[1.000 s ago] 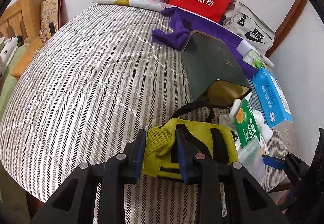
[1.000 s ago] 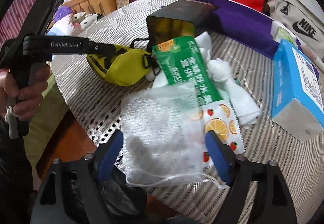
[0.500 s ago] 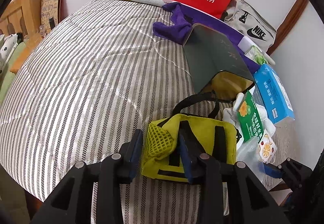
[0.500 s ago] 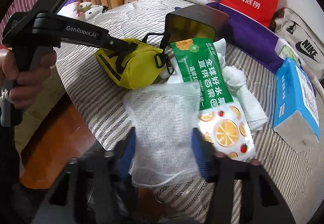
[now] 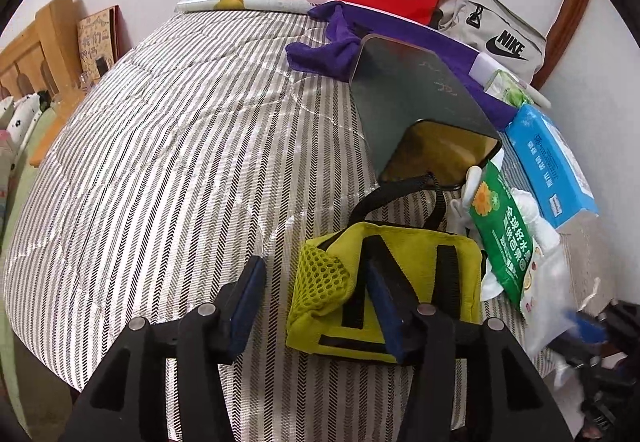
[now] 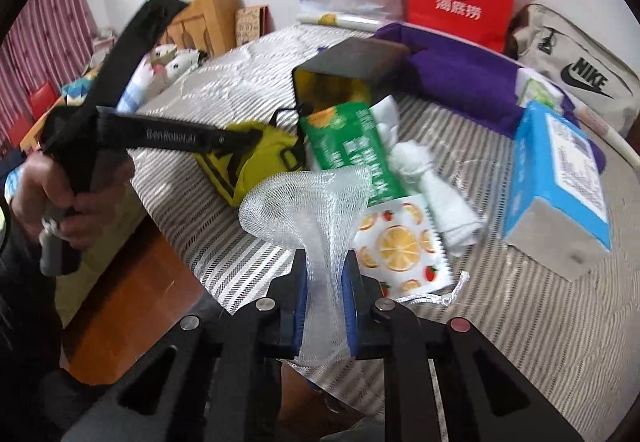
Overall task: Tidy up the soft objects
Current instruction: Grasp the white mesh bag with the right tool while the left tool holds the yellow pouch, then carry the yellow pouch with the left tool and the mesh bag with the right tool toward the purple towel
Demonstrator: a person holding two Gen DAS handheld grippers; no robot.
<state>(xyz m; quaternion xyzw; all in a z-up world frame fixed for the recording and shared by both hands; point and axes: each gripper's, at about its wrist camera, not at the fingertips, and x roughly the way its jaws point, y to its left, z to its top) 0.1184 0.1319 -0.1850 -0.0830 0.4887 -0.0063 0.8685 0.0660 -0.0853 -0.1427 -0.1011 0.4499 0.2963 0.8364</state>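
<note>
The white mesh bag (image 6: 308, 202) at the striped bed's (image 5: 160, 162) near edge bunches between the closing right tool (image 6: 324, 290), pads pinching it. The yellow pouch (image 5: 400, 282) lies beside it; the left tool (image 5: 316, 302) is opening, one pad resting on the pouch, the other clear.

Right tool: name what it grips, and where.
The right tool, jaws closing, pinches the white mesh bag at its bunched lower end; the rest fans out above.

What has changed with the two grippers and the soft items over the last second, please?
The left gripper let go of the yellow pouch; its jaws are opening. The right gripper is closing on the white mesh bag, bunching it. The snack packet and tissue box stayed put.
</note>
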